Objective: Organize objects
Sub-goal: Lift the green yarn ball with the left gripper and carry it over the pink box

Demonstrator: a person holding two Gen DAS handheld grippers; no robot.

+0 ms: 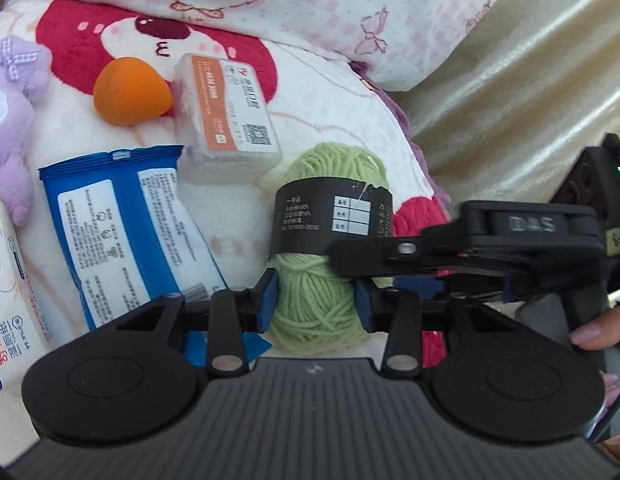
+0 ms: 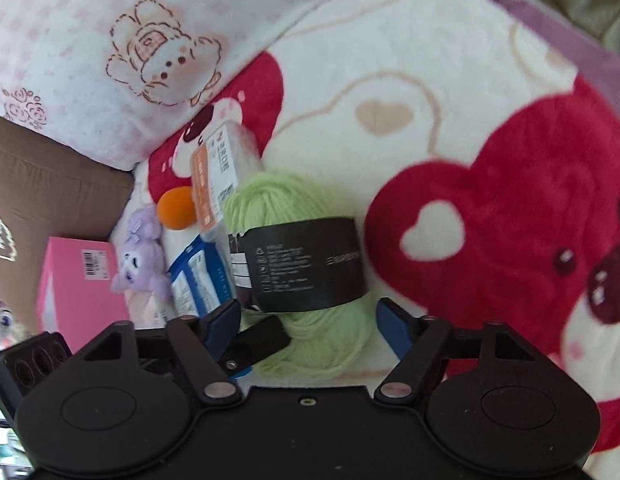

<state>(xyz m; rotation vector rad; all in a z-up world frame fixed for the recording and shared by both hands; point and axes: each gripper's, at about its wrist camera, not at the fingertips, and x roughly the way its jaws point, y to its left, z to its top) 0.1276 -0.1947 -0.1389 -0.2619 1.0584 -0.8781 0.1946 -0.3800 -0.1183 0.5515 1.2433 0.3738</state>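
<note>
Resting on the blanket [image 2: 430,80], green yarn ball [image 1: 314,304] pinched in left gripper [image 1: 316,304] jaws, right gripper [image 2: 306,320] jaws open around it

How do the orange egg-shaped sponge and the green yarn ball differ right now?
The orange sponge is smooth, plain and smaller; the green yarn ball is wound strands, bigger, wrapped in a black paper label. The sponge lies apart from both grippers, against the clear plastic box; the yarn sits between the left gripper fingers, which press its sides, while the right gripper straddles it with a gap on one side. Both rest on the blanket.
</note>
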